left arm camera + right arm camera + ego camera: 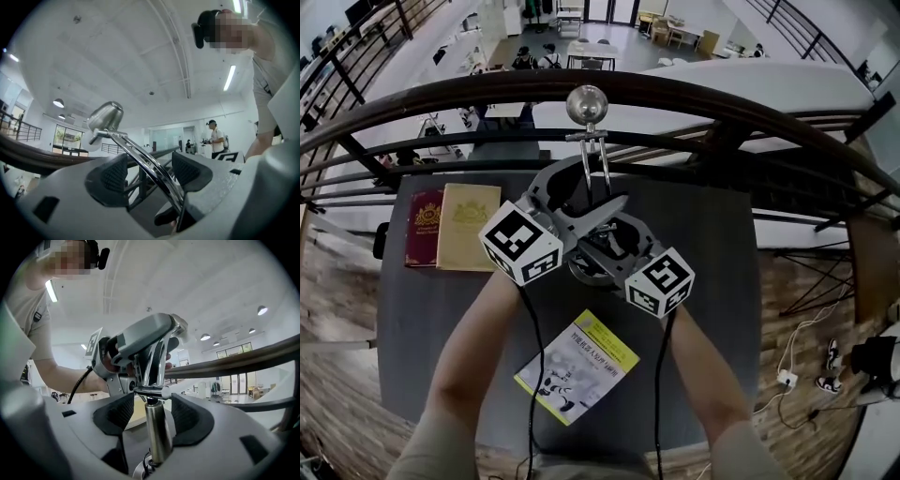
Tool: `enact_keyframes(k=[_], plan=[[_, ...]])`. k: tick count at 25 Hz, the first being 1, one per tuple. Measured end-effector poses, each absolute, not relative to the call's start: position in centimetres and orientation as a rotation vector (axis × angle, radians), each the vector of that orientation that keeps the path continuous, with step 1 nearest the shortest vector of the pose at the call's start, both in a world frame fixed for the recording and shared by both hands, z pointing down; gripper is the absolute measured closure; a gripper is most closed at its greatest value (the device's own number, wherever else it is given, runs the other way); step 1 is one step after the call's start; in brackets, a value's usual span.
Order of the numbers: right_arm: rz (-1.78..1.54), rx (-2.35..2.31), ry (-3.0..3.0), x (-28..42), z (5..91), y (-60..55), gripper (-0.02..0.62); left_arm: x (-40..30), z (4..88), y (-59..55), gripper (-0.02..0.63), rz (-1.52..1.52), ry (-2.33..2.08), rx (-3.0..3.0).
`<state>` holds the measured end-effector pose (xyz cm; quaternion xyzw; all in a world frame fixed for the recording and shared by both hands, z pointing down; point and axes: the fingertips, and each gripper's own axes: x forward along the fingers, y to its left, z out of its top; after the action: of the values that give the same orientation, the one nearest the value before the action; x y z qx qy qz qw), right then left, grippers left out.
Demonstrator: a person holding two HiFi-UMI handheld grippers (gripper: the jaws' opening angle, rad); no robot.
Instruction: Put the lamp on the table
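Left claw [150, 172], right claw [149, 414] gape astride lamp [587, 103]; forearms [473, 352] apparently converging.

Dark grey table [712, 309], red book [424, 228] and tan book [469, 225] lying side by side and touching at its far left, yellow-green booklet [577, 366] lying askew near the front edge, chrome lamp [587, 103] standing near the middle, its base largely hidden.

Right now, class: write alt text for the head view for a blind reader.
A silver lamp stands on a dark table, the left gripper and right gripper open around its stem. Two books lie left, a booklet nearer.
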<state>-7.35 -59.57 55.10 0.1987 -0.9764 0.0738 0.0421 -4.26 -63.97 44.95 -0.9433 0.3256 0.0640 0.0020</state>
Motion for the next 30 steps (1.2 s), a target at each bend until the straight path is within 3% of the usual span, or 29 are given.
enact_keyframes(k=[21, 30], plan=[[0.169, 0.828, -2.885, -2.8, 54.6, -54.8, 0.345, -10.2, 47.2, -57.9, 0.322, 0.227, 1.163, -3.035], [0.127, 0.865, -2.892, 0.5, 48.7, -49.2, 0.345, -9.3, 41.3, -50.6, 0.324, 0.27, 1.246, -2.9]])
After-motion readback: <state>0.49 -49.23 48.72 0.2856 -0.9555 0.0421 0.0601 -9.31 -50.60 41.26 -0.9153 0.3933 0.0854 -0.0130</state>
